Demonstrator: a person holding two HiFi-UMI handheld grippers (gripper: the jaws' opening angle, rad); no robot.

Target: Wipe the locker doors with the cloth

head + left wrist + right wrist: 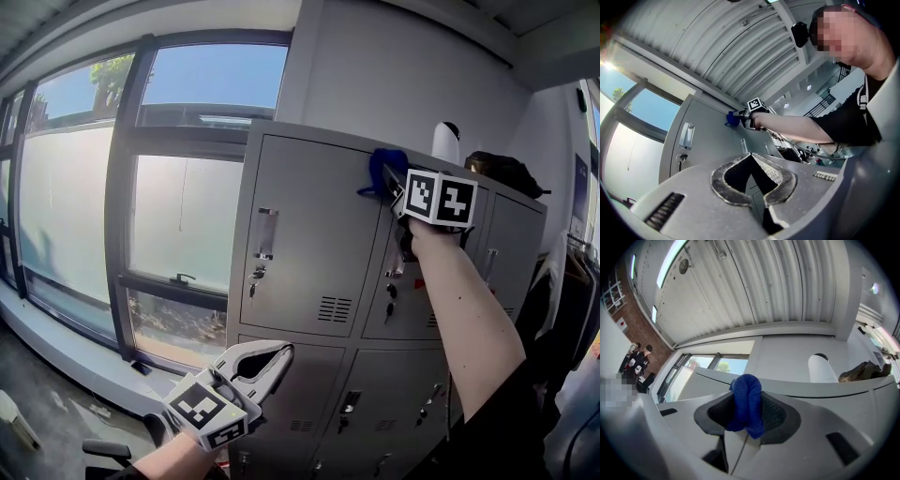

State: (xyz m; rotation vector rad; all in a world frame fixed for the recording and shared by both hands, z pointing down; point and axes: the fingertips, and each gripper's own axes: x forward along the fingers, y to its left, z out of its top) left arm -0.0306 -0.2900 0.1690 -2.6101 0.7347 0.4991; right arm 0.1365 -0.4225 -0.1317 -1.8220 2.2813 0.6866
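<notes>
The left gripper (272, 359) is held low, its forearm coming in from the bottom edge, and it points at the lower locker doors (309, 234) without touching them. In the left gripper view the jaws meet at the tips. Their rough dark pads (776, 177) bow round an empty gap and hold nothing.

The right arm is raised and nearly straight, with the forearm bare below a black sleeve. The right gripper (390, 180) sits at the top of the upper doors, with its marker cube (439, 199) facing the head camera. Its jaws are clamped on the cloth (746, 404), a thick blue terry fold that bulges out ahead of the tips and hangs a little below them. In the head view the cloth lies against the smooth grey metal just ahead of the jaws, near the seam between two upper doors.

Only the right gripper view looks over the locker's top edge. Beyond and to the right of the jaws a rounded white bottle (820, 369) stands there, with a slumped dark bag (865, 371) further right. A ribbed metal ceiling (754, 287) is overhead. The head view alone shows the doors' handles, keys and vent slots, and a tall frosted window (178, 216) left of the lockers.
</notes>
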